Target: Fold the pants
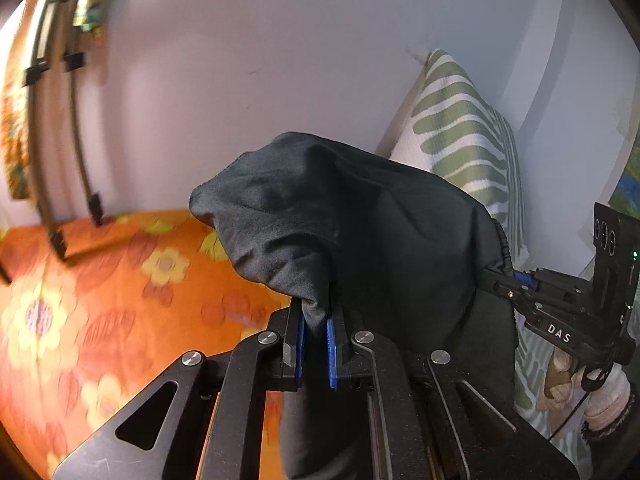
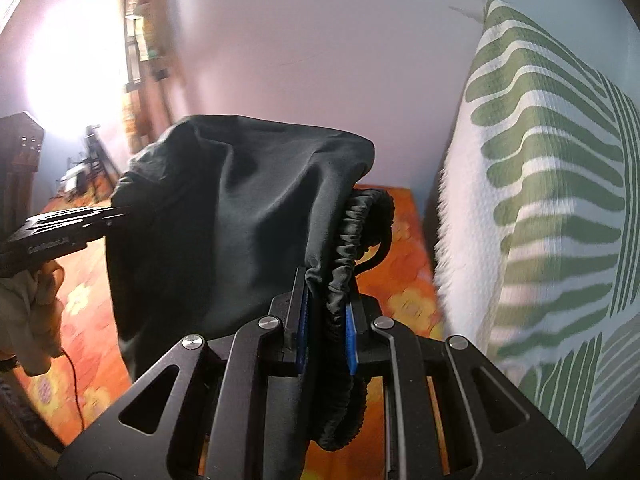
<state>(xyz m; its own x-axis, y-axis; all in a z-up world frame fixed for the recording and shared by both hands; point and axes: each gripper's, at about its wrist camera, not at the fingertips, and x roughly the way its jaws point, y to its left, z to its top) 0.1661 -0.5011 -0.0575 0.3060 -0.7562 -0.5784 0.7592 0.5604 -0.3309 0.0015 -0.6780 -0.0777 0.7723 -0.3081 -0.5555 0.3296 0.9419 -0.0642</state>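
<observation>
Black pants (image 1: pixel 360 216) held up off the orange floral bedspread (image 1: pixel 100 320), stretched between both grippers. Left wrist view only: left gripper (image 1: pixel 316 344) pinching a plain fabric edge between blue pads, plus window bars at far left. Right wrist view only: right gripper (image 2: pixel 328 332) clamped on the gathered elastic waistband (image 2: pixel 348 248), bright lamp glare at left. Striped green-white pillow (image 2: pixel 552 200) stands at right. The pants' held edge runs side to side between the grippers; rest of cloth bunched, length unclear.
</observation>
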